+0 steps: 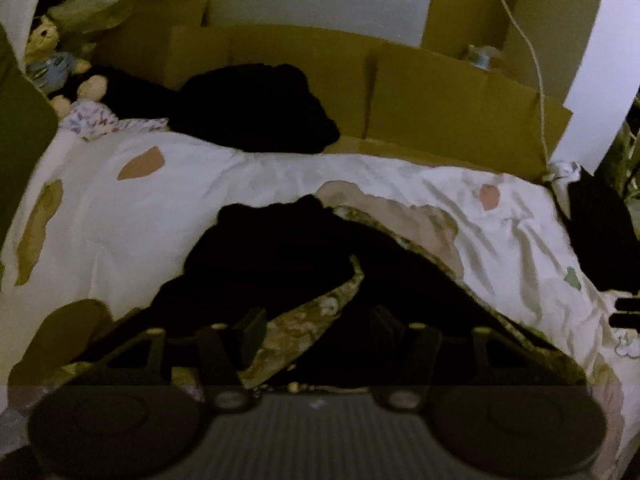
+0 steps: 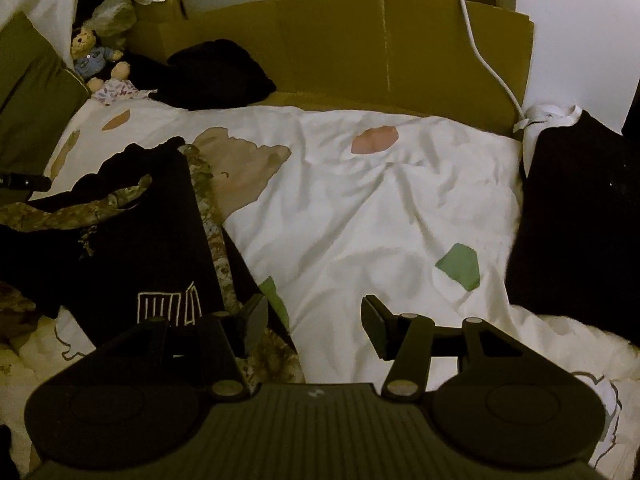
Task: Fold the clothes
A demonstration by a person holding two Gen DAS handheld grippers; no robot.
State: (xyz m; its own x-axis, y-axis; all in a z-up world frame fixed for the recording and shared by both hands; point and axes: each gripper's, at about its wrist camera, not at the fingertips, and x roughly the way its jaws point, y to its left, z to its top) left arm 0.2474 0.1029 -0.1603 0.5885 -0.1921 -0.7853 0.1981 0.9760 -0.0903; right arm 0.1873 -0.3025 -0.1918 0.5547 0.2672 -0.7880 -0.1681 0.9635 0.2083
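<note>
A black garment with camouflage lining [image 1: 280,256] lies rumpled on the white patterned bedsheet [image 1: 120,216]. My left gripper [image 1: 318,332] is open, its fingers low over the garment, a camouflage strip [image 1: 304,328] between them. In the right wrist view the same black garment [image 2: 132,224], with a white line drawing on it, lies at the left. My right gripper [image 2: 314,324] is open and empty over the white sheet [image 2: 360,208], its left finger [image 2: 252,320] at the garment's right edge.
A second black garment [image 2: 216,76] lies at the back by cardboard boxes [image 2: 360,48]. A teddy bear [image 2: 96,56] sits back left. A dark cloth [image 2: 576,216] lies at the right. A white cable [image 2: 488,64] hangs down. A green pillow [image 2: 32,92] is at the left.
</note>
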